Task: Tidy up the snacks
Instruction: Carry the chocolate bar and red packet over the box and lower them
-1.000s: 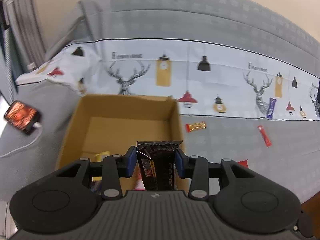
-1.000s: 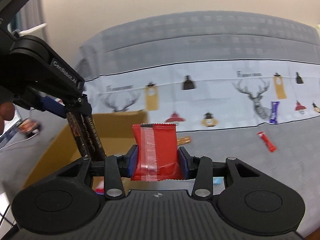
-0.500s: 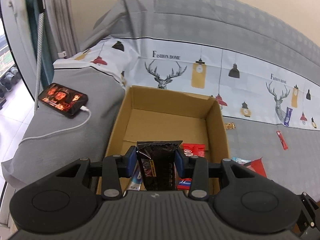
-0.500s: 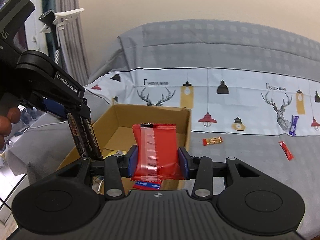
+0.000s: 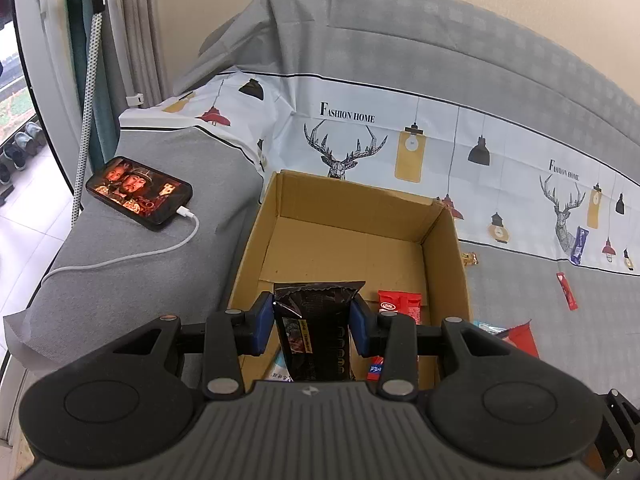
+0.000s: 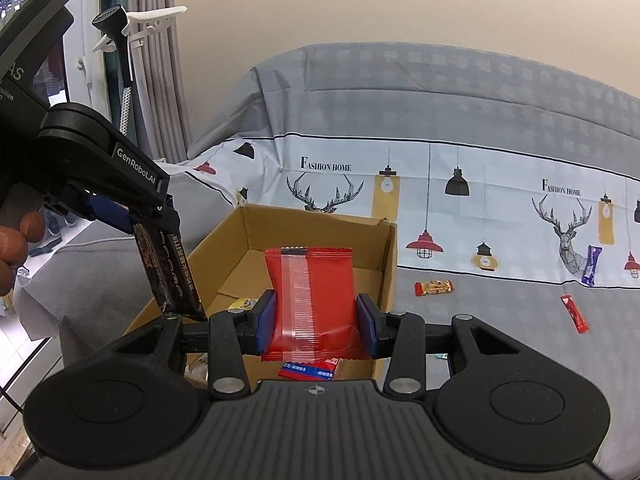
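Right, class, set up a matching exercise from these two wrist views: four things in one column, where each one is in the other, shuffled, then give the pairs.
Things
1. black snack packet
2. red snack packet
3. phone
4. purple snack bar

Places
A. on the grey cushion, plugged into a white cable
B. between the right gripper's pads
C. lying on the printed cloth, right of the cardboard box
D. between the left gripper's pads

Pairs: 1-D, 2-B, 3-A, 4-C
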Demonstrator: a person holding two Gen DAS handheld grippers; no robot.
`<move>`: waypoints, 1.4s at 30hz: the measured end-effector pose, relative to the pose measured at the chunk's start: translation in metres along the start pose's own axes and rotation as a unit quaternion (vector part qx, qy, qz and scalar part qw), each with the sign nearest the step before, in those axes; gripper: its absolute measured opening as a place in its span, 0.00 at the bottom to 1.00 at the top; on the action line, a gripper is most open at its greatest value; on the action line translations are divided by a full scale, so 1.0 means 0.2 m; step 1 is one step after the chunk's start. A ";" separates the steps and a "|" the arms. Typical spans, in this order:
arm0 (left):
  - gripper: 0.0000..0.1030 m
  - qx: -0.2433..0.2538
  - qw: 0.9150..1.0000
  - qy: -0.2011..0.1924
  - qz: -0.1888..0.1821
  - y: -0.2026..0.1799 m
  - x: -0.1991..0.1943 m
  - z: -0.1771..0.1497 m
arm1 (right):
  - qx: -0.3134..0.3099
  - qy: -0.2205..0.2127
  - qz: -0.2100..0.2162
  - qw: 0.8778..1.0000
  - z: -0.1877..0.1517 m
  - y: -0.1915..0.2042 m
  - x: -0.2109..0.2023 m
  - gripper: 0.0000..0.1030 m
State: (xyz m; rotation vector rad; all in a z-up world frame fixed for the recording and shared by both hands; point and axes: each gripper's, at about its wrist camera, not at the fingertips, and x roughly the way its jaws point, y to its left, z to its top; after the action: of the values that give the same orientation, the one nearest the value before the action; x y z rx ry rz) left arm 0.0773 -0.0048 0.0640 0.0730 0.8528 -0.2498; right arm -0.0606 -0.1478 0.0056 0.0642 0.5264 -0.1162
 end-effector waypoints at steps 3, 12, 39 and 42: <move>0.43 0.001 1.000 0.002 0.000 0.00 0.01 0.00 | 0.001 0.005 0.000 1.000 0.00 0.00 0.02 0.43; 0.43 -0.001 1.000 0.009 -0.005 -0.01 0.06 0.02 | -0.003 0.008 0.000 1.000 0.00 0.01 0.04 0.43; 0.43 0.045 0.996 0.071 -0.001 -0.15 0.45 0.17 | 0.032 0.022 -0.004 0.999 0.05 -0.03 0.25 0.43; 0.43 0.045 0.996 0.073 0.002 -0.14 0.48 0.17 | 0.034 0.029 -0.001 0.999 0.04 -0.04 0.29 0.43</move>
State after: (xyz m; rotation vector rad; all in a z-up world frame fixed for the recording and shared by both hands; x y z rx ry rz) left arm 0.1557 -0.0562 0.0152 0.1792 0.9854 -0.2819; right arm -0.0067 -0.1611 -0.0166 0.1343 0.5798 -0.1347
